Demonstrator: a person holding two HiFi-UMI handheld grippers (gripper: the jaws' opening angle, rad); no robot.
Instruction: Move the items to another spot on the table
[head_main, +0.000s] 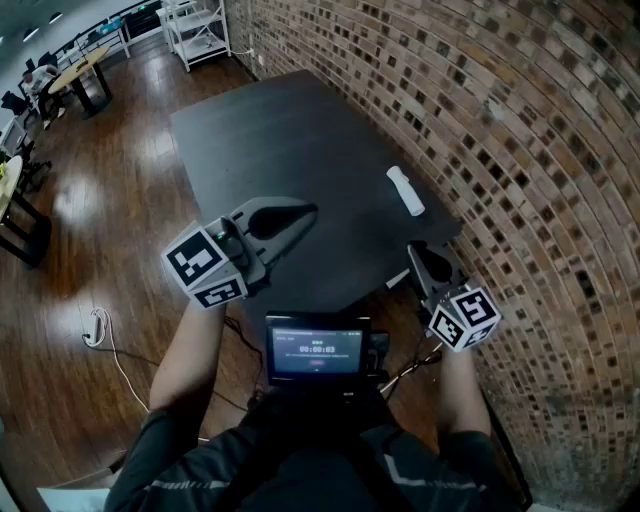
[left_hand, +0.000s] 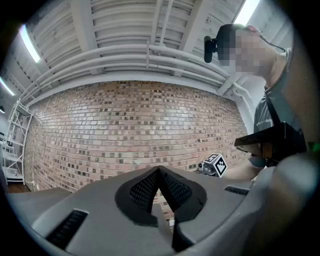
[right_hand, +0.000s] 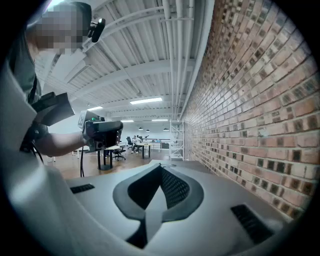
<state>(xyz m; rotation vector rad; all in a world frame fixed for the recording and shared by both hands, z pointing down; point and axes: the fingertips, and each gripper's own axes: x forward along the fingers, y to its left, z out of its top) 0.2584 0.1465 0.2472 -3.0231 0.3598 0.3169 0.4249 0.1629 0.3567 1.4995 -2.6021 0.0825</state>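
Observation:
A white cylindrical item (head_main: 405, 190) lies alone near the right edge of the black table (head_main: 270, 140). My left gripper (head_main: 305, 213) hovers over the table's near edge, left of the item and well apart from it. Its jaws (left_hand: 160, 170) meet at the tips with nothing between them, and they face the brick wall. My right gripper (head_main: 418, 250) is at the table's near right corner, a short way in front of the item. It (right_hand: 161, 166) is shut and empty too. The white item shows in neither gripper view.
A brick wall (head_main: 520, 150) runs close along the table's right side. Wooden floor (head_main: 110, 200) lies to the left, with a white cable (head_main: 97, 325) on it. A small screen (head_main: 317, 350) sits at the person's chest. White shelving (head_main: 200, 30) stands far back.

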